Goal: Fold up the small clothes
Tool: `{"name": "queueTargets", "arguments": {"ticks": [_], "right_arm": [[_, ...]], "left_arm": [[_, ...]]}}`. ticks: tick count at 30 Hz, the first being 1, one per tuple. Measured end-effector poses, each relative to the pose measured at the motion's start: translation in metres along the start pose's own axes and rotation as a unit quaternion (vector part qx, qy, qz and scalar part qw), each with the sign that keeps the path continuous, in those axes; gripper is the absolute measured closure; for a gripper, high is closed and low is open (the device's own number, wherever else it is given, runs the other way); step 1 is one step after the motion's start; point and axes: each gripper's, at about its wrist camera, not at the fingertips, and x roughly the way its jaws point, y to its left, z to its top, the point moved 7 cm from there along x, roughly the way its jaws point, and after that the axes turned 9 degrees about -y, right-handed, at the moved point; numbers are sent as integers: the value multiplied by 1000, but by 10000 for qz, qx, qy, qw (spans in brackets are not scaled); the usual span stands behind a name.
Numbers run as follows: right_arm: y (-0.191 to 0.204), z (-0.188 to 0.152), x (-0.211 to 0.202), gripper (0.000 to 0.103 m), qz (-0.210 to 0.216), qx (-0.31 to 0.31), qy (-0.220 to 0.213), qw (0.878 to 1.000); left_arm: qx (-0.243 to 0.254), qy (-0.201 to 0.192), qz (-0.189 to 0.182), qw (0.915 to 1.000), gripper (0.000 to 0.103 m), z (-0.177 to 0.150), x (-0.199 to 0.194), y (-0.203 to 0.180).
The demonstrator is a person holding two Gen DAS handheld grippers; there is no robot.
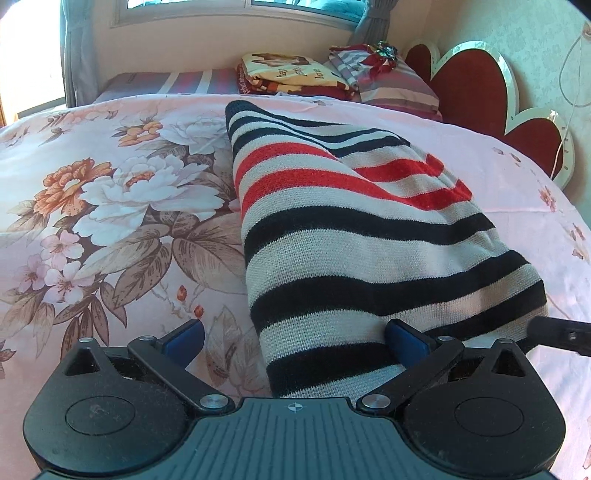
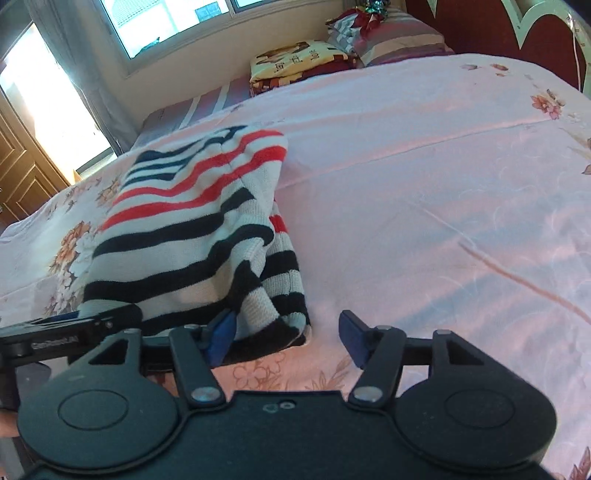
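Bright daylight from window (image 2: 173,26), overexposed glare, fisheye edges

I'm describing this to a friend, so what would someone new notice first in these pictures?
First, the striped sweater, banded in navy, red and cream, lying partly folded on the pink floral bedspread. The open left gripper and open right gripper sit at its near hem. Behind, a red heart-shaped headboard stands beside stacked folded bedding.

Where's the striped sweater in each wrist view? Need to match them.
Left wrist: striped sweater centre-right, running to the near edge between the open jaws.
Right wrist: striped sweater left of centre, near corner by the left finger.
Shared landmark: yellow folded blanket under the window.
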Motion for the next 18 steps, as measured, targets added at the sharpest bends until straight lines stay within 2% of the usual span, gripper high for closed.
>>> {"name": "queueTargets", "arguments": {"ticks": [6, 8, 12, 14, 18], "right_arm": [[15, 30, -47, 43, -32, -637, -317, 9975], [23, 50, -49, 48, 31, -933, -392, 9949], [38, 98, -42, 51, 260, -1461, -662, 9867], [43, 116, -32, 51, 398, -1505, -758, 9849], [49, 133, -10, 53, 664, -1567, -864, 9816]], "left_arm": [[68, 25, 193, 9998, 0, 7, -7, -3], [35, -76, 286, 9996, 0, 16, -13, -6], [-13, -431, 467, 9980, 0, 47, -22, -8], [-2, -533, 609, 9967, 0, 63, -21, -9], [33, -637, 898, 9939, 0, 87, -10, -10]]}}
